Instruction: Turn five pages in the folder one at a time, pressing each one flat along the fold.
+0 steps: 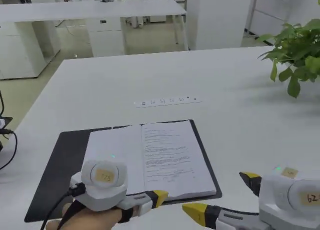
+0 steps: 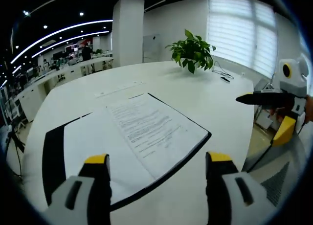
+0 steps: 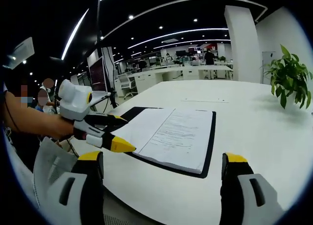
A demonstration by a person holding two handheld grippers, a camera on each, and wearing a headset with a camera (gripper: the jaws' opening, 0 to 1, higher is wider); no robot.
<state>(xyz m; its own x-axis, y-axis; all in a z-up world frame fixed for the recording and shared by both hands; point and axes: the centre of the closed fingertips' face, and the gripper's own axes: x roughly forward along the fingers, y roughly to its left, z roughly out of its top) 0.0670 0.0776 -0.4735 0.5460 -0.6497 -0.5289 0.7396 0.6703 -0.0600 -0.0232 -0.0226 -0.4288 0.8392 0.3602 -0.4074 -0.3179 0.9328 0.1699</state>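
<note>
I saw the folder point(image 1: 165, 155) lying open on the white table point(image 1: 240, 90), with the printed page on the right and the black cover showing around the sheets. My left gripper point(image 2: 157, 159) hung at the folder's near edge with its jaws spread wide. My right gripper point(image 3: 162, 157) was just as wide, off the near right corner, holding nothing.
</note>
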